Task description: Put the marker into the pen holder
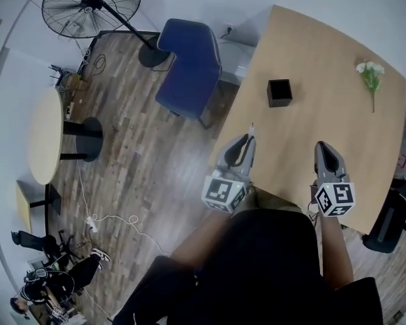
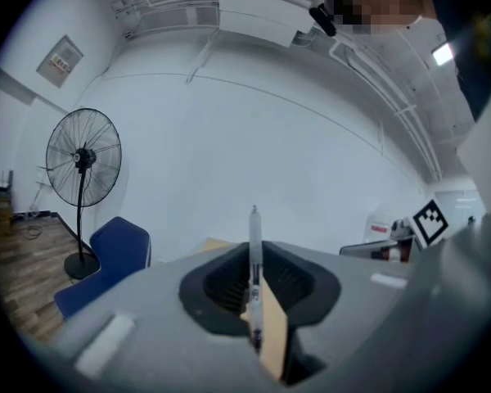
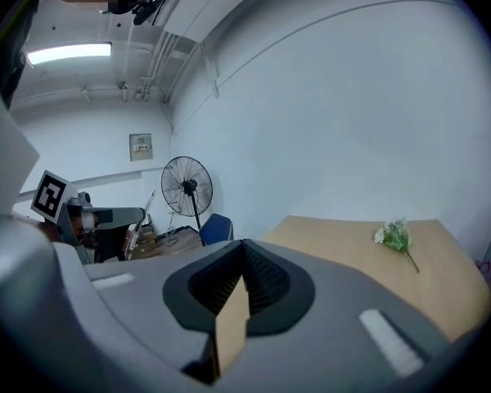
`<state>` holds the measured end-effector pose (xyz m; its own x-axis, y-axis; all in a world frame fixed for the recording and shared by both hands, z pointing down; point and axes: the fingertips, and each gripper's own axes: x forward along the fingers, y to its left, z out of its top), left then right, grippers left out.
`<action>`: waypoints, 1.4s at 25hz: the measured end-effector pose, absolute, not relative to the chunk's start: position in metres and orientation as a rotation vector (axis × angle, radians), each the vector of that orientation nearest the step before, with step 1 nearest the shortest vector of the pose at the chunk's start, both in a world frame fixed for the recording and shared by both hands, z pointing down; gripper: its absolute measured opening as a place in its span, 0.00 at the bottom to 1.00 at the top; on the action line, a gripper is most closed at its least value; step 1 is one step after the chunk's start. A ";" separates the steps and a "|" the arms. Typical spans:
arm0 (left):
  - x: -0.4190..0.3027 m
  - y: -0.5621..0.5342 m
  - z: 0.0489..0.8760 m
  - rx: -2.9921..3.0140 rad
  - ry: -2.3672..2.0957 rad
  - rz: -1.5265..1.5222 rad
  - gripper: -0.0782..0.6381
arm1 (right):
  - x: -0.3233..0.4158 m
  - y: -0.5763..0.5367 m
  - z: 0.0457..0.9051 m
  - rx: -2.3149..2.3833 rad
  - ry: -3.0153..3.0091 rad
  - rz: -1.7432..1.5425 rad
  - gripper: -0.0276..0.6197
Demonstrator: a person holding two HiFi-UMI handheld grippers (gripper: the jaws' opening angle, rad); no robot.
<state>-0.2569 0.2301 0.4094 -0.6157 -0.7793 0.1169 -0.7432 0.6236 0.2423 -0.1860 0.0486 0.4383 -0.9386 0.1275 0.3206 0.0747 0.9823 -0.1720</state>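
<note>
A slim white marker stands upright between the jaws of my left gripper, which is shut on it. In the head view the marker pokes out past the left gripper at the near left edge of the wooden table. The black square pen holder sits on the table beyond it, some way off. My right gripper hovers over the near part of the table. Its jaws are shut with nothing between them.
A sprig of white flowers lies at the table's far right. A blue chair and a standing fan are on the wood floor left of the table. A round side table stands further left, and a dark chair at the near right.
</note>
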 end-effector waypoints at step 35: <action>-0.438 -0.027 0.550 1.467 -2.481 0.101 0.18 | -0.257 -0.054 0.540 -0.246 -2.580 0.472 0.05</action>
